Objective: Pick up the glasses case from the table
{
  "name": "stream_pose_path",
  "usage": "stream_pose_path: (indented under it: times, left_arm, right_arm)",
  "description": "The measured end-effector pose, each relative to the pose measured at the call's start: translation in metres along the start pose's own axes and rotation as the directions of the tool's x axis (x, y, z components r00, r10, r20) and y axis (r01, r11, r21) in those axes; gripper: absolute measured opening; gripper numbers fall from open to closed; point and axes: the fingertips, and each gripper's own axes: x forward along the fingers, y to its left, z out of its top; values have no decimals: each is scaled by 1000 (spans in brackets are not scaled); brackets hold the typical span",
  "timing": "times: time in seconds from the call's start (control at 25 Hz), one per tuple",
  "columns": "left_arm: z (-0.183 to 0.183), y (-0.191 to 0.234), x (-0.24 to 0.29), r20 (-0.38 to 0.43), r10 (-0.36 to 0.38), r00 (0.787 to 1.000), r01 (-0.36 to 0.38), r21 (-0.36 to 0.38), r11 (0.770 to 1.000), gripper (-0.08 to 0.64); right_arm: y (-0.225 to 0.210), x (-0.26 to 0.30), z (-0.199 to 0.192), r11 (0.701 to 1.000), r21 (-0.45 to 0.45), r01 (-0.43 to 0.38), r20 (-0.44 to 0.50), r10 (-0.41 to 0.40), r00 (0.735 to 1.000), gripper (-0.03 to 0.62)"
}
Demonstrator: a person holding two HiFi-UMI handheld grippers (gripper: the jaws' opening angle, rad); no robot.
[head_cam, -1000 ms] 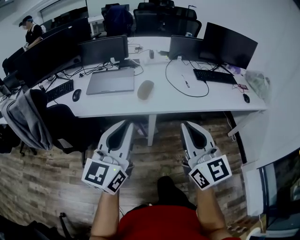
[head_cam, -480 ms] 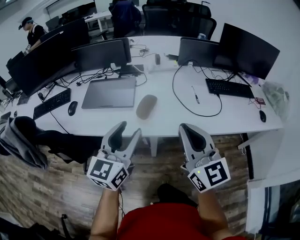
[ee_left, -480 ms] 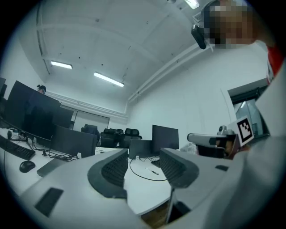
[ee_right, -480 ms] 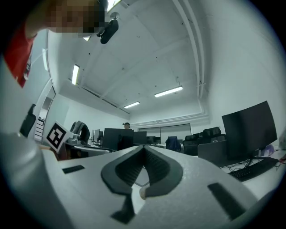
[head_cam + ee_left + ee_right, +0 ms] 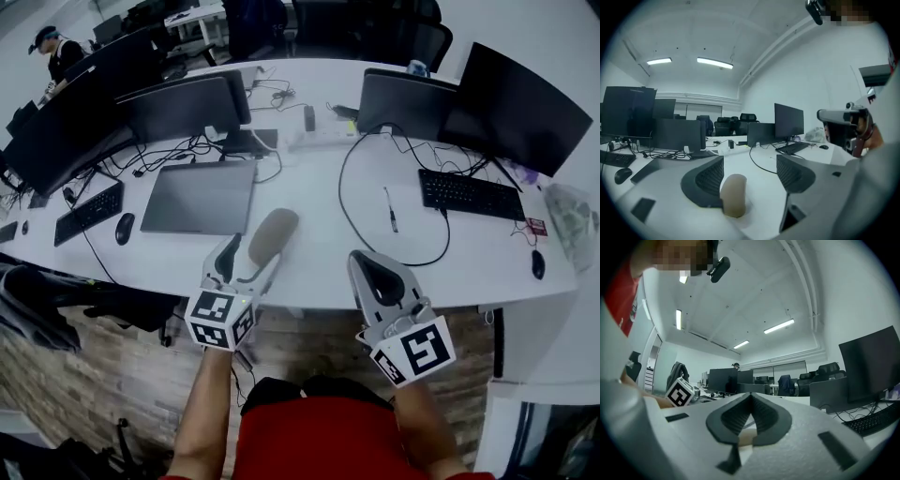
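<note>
The glasses case (image 5: pixel 273 236) is a beige oblong pouch lying near the front edge of the white table (image 5: pixel 319 202). My left gripper (image 5: pixel 248 255) reaches over that edge with its jaws opening. The near end of the case sits between them, close to the left jaw, and the pads do not press on it. The left gripper view shows the case (image 5: pixel 734 194) low between the dark pads of the left gripper (image 5: pixel 750 161). My right gripper (image 5: pixel 363 265) hovers at the table edge to the right, shut and empty. Its jaws meet at the tip in the right gripper view (image 5: pixel 751 397).
A grey laptop (image 5: pixel 200 197) lies left of the case. Behind stand several dark monitors (image 5: pixel 403 103), a keyboard (image 5: pixel 467 195), a looping black cable (image 5: pixel 349 217) and a pen (image 5: pixel 390 211). A second keyboard (image 5: pixel 87 213) and a mouse (image 5: pixel 125 228) lie far left. A person (image 5: pixel 56 56) stands at the back left.
Both grippers moved forward from over the floor to the table's front edge. The left jaws went from shut to wide apart, and the case's end now lies between them.
</note>
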Motion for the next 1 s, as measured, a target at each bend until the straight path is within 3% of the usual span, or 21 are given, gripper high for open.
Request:
stream_pose_path:
  times: [0.16, 0.32, 0.64, 1.0]
  left_arm:
    - [-24, 14, 41, -120, 15, 993, -13, 19, 1000, 339]
    - [-57, 35, 75, -235, 31, 972, -20, 49, 999, 348]
    - [-118, 52, 119, -491, -8, 871, 30, 38, 999, 370]
    - [-157, 54, 142, -614, -34, 789, 72, 38, 997, 385]
  right_arm:
    - [-24, 13, -16, 1000, 28, -1, -18, 2, 1000, 5]
    - [-40, 26, -27, 999, 47, 15, -35, -13, 999, 5]
    - [-62, 41, -41, 996, 60, 72, -76, -68, 995, 5]
    - [-73, 50, -59, 990, 71, 119, -127, -109, 986, 5]
